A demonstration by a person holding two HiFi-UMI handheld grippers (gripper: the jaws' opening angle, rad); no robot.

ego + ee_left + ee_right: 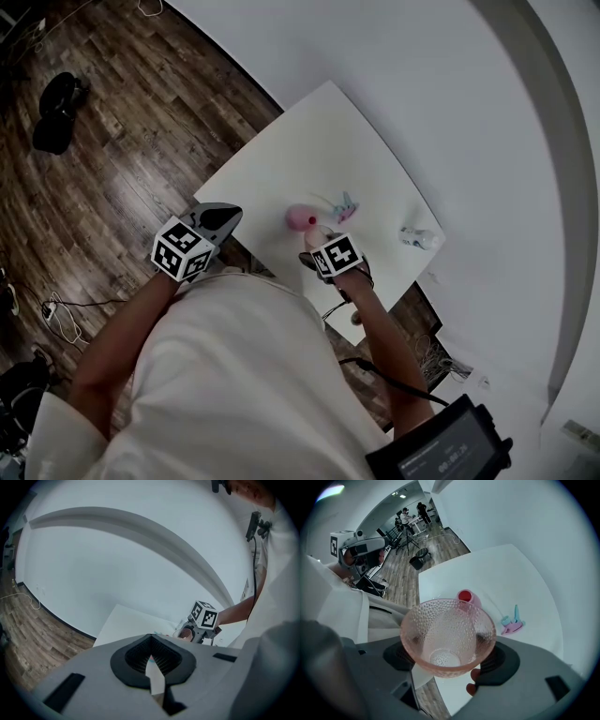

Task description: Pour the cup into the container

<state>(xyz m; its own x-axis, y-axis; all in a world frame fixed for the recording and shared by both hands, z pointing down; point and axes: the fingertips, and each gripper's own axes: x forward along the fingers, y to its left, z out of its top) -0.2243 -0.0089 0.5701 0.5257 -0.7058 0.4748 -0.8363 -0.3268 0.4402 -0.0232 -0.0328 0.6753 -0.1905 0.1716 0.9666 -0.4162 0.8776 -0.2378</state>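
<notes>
1. Right gripper (449, 654): the jaws stand wide apart and are closed on the cup (447, 631), one pad on each side of its wall.
2. Cup: pink dimpled glass, seated between the jaws. Its mouth faces back toward the gripper body and its base points toward the jaw tips. It is clear of the table (520, 578).
3. Container (466, 597): pink with red at its top. It stands on the table just beyond the cup's far rim, straight ahead of the right gripper's tips. Whether the cup rim touches it cannot be told.
4. Blue-pink item (513, 623): lies on the table ahead of the right gripper and off to its right-hand jaw side, apart from the container.
5. Left gripper (151, 648): the jaws are fully closed, pad against pad, with nothing between them. It touches nothing.
6. Position of the left gripper: it hangs off the near table edge. The right gripper and cup lie ahead of it, to the right of its jaw line and well apart from it.
</notes>
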